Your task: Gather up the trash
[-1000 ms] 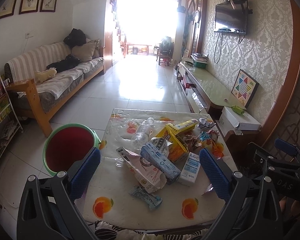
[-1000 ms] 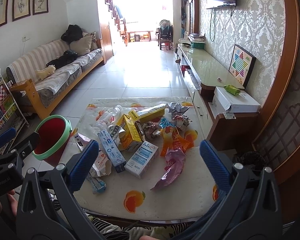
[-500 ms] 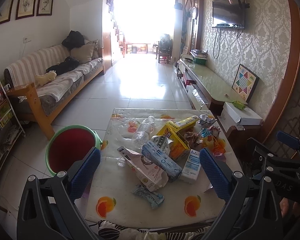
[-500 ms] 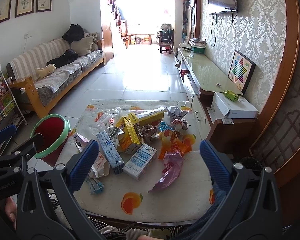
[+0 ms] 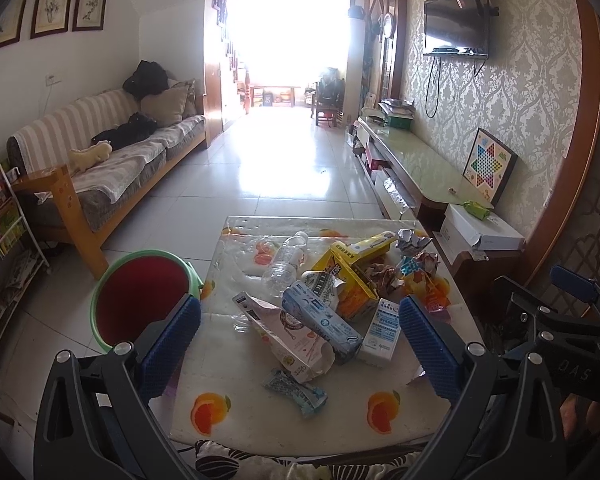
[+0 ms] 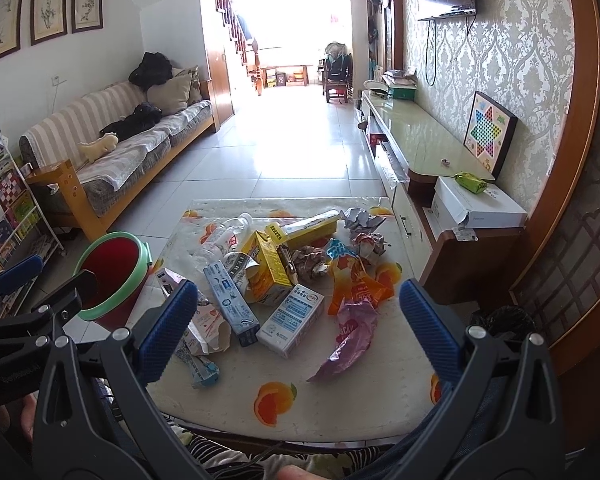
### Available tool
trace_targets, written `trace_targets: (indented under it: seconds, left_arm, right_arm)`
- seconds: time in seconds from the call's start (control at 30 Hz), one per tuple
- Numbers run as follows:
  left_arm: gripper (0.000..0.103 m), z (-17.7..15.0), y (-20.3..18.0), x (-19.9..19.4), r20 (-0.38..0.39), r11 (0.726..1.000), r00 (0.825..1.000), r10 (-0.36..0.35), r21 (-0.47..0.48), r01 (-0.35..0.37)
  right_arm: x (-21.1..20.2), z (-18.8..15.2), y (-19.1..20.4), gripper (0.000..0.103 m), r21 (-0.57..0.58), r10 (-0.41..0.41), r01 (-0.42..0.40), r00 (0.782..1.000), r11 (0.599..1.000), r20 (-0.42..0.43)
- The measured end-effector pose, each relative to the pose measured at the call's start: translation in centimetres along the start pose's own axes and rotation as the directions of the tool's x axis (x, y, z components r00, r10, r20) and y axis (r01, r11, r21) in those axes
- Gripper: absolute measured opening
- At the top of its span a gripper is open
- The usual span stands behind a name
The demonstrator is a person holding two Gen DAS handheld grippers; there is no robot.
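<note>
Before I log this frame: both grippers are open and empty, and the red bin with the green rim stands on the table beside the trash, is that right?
Not quite: the red bin stands on the floor at the table's left side, as the left wrist view shows. Both the left gripper and right gripper are open and empty.

The right gripper (image 6: 300, 324) hangs above the near edge of the desk (image 6: 380, 400), its blue fingers (image 6: 168, 324) spread wide with nothing between them. Trash lies piled on the desk: a white carton (image 6: 292, 320), a blue box (image 6: 230, 302), a yellow box (image 6: 270, 268), a clear bottle (image 6: 224, 236), crumpled paper (image 6: 358, 218) and a purple wrapper (image 6: 350, 336). An orange wrapper (image 6: 354, 280) lies just behind the purple one. A red bin (image 6: 112, 272) with a green rim stands on the floor beside the desk's left edge. The left gripper (image 6: 32, 312) shows at the far left.
</note>
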State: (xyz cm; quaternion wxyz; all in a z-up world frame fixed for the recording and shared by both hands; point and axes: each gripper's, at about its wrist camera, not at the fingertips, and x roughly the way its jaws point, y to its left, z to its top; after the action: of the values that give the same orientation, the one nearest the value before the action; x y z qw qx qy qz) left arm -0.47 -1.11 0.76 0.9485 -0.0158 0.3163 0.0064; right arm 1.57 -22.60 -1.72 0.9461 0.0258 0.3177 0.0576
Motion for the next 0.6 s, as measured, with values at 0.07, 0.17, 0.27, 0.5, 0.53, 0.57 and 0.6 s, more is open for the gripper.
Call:
trace_targets:
  seconds: [0.07,0.17,0.27,0.5,0.53,0.57,0.6]
  left_arm:
    - [0.095,-0.07,-0.02,-0.02,0.0,1.0,1.0,0.0,-0.002,0.0]
    - [0.095,-0.12,-0.07,-0.04,0.0,1.0,1.0,-0.002,-0.007,0.002]
    - [0.095,-0.19,-0.07,-0.02,0.0,1.0,1.0,-0.004,-0.01,0.004]
    - [0.095,-0.12,0.2,0.0,-0.003,1.0,1.0,-0.004,-0.018,0.004]
    - [0.095,-0.12,0.18,-0.03,-0.004,1.0,1.0,-0.004,-0.02,0.004]
    - [0.095,-0.1,0.19,-0.05,-0.003,1.0,1.0,-0.004,-0.021,0.004]
    - [0.095,-0.07,0.22,-0.07,-0.003,1.0,1.0,-0.007,-0.023,0.007]
  right_arm:
    - [0.05,0.01,-0.22,0.1,0.01,0.0,0.0,1.0,1.0,0.0]
    - [0.15,-0.02,-0.44,0.1,0.022,-0.001,0.001,1.0,1.0,-0.005]
    - [0.15,-0.08,-0.48,0.1,0.018,0.0,0.0,1.0,1.0,-0.005]
    - [0.2,-0.14,-0.27,0.1,0.007,0.0,0.0,1.0,1.0,-0.006]
    - [0.21,-0.17,-0.21,0.1,0.002,-0.007,0.007,1.0,1.0,-0.007]
    - [0.2,-0.19,-0.12,0.1,-0.005,-0.012,0.012,1.0,1.0,-0.006]
    - [0.19,-0.19,-0.03,0.1,-0.008,-0.013,0.013,1.0,1.0,-0.005]
